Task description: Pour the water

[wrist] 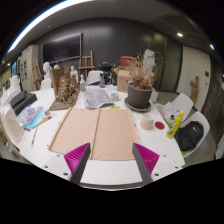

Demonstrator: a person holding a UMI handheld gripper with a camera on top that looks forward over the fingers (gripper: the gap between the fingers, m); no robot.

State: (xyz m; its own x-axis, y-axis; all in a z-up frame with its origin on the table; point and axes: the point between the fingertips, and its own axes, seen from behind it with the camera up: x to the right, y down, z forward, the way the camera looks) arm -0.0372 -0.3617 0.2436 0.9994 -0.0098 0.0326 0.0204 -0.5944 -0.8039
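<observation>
Between the two fingers of the claw (111,160) nothing is held; the fingers stand wide apart, and their magenta pads (147,157) face each other over the near edge of the white worktop (110,170). Just ahead of the fingers two sheets of brown cardboard (97,132) lie flat side by side on the worktop. Beyond them are some loose papers (99,98). To the right of the papers a dark pot with a dry brown plant (140,88) stands upright. Near the pot, closer to the claw, sits a small round white thing (148,123) that may be a cup, and beside it a small red object (159,126); I cannot tell more about them. Further right a yellow-green tool (175,123) lies tilted next to a dark bag (191,135). On the left side of the worktop lie a dark device (22,103) and some blue items (35,118). A woven basket-like object (66,88) stands behind the cardboard on the left. I cannot find with certainty any water vessel for pouring; the claw is well apart from the possible cup.
</observation>
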